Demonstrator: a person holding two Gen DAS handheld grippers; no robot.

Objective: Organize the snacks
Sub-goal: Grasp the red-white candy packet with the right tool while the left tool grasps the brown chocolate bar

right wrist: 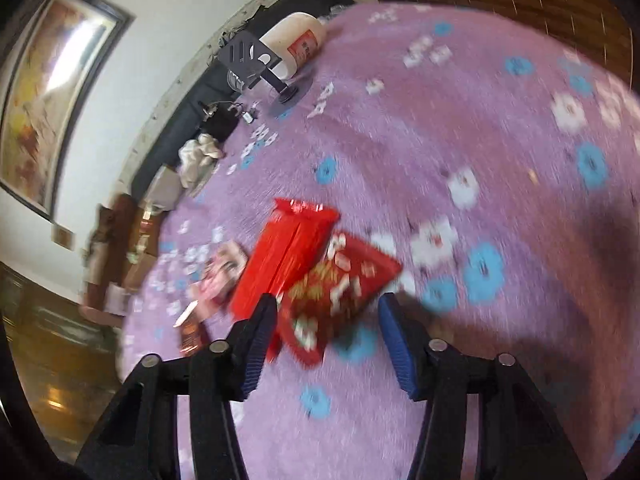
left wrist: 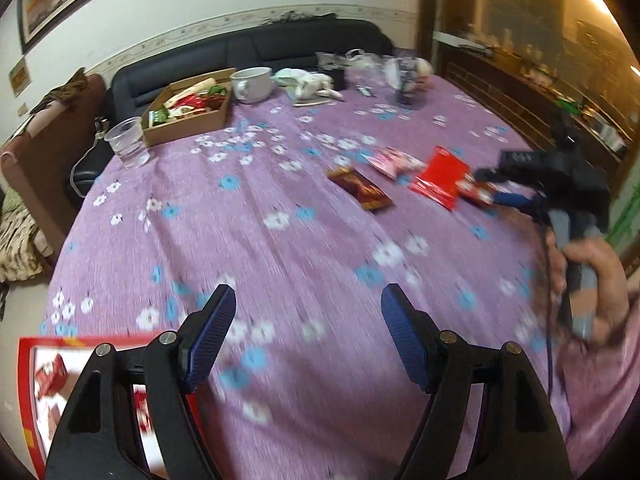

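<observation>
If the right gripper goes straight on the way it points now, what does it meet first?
Most likely the red patterned snack packet, already lying partly between the open fingers of the right gripper. Blur makes the depth uncertain; the plain red packet lies just beyond.

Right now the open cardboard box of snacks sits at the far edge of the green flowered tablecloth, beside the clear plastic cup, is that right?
Not quite: the flowered tablecloth is purple, not green, as the left wrist view shows. The rest holds: the open cardboard box of snacks sits at its far edge, beside the clear plastic cup.
</observation>
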